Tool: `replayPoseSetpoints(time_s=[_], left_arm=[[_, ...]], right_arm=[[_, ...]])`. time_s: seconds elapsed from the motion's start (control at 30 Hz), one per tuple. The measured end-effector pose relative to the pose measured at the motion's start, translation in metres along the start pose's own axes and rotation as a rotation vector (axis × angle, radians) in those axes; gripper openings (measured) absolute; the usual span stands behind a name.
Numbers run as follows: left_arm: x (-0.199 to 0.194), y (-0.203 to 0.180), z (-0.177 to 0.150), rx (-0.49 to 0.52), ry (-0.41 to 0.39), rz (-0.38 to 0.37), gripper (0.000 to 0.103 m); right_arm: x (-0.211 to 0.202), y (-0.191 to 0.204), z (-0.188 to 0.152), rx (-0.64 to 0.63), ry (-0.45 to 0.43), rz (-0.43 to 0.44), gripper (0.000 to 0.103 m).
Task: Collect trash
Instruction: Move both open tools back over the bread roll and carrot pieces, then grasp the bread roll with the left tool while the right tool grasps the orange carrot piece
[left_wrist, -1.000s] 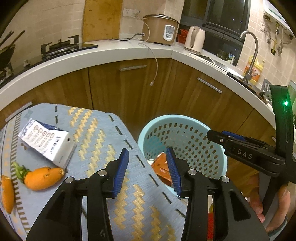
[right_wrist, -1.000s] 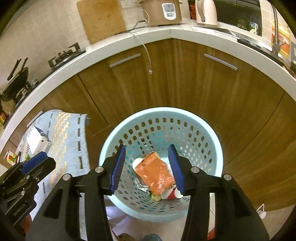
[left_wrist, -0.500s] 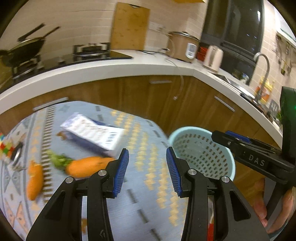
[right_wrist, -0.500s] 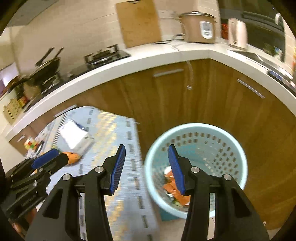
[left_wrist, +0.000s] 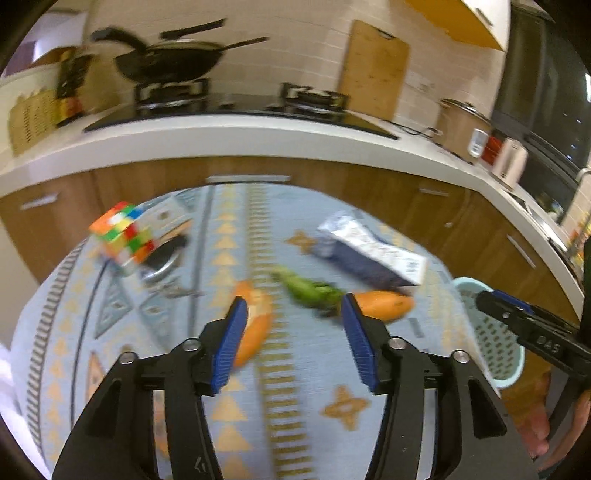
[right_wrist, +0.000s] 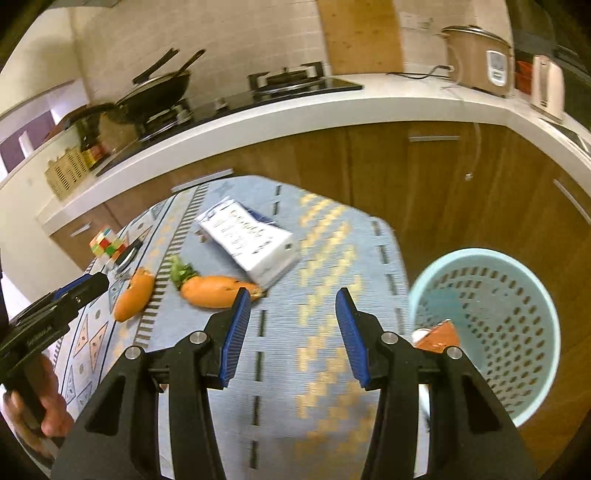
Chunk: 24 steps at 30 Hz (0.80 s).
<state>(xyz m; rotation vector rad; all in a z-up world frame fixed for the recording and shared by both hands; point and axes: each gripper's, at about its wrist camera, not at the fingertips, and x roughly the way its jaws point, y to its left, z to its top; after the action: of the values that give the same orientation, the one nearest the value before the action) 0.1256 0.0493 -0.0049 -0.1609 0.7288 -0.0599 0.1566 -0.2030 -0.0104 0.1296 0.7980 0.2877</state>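
Two grippers, both gaping wide, nothing held in either. Left gripper (left_wrist: 291, 341) hanging over the patterned blue mat (left_wrist: 295, 387), tilted down at the clutter; right gripper (right_wrist: 291, 334) lower on the same mat, nearer the bin side.

Straight ahead of the left gripper: orange peel piece (left_wrist: 255, 328) just past the left blade, partly hidden behind it, long axis running roughly away from the tool. Bit further on, a carrot-looking thing with a green top (left_wrist: 384, 304), lying crosswise, leafy end pointing left, orange end peeking out beyond the right blade. Behind that, flattened white-and-blue carton (left_wrist: 369, 254), long axis slanting across the view, touching or nearly touching the carrot — hard to call through the blur.

From the right-wrist view: same carrot (right_wrist: 214, 291) just beyond the left blade, carton (right_wrist: 251, 240) further up, peel (right_wrist: 133, 299) well off to the left. Pale blue perforated bin (right_wrist: 517, 314) off the mat edge to the right, already some orange wrapper (right_wrist: 439, 334) inside.

Probably the left one for the peel, since closest and nearly lined up; carrot and carton a toss-up, maybe slightly favouring the right, being bin-side. Rubik's cube (left_wrist: 123, 234) off far left, not trash presumably.
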Motion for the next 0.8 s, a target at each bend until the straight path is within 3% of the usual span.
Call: replayPoseSetpoints(time_s=[0.03, 0.17, 0.53, 0.7, 0.8], left_arm=[[0.002, 0.009, -0.002, -0.011, 0.007, 0.012, 0.062], [0.016, 0.029, -0.009, -0.022, 0.045, 0.036, 0.065], [0.057, 0.035, -0.020, -0.007, 0.104, 0.060, 0.065], [0.066, 0.036, -0.023, -0.013, 0.116, 0.046, 0.054], [0.065, 0.033, -0.025, 0.005, 0.106, 0.036, 0.040]], right_arm=[[0.003, 0.003, -0.001, -0.003, 0.006, 0.012, 0.044], [0.013, 0.015, -0.003, -0.012, 0.021, 0.084, 0.044], [0.054, 0.027, -0.003, -0.034, 0.105, 0.071, 0.044], [0.066, 0.033, -0.004, -0.054, 0.122, 0.083, 0.044], [0.073, 0.036, -0.004, -0.051, 0.123, 0.066, 0.044]])
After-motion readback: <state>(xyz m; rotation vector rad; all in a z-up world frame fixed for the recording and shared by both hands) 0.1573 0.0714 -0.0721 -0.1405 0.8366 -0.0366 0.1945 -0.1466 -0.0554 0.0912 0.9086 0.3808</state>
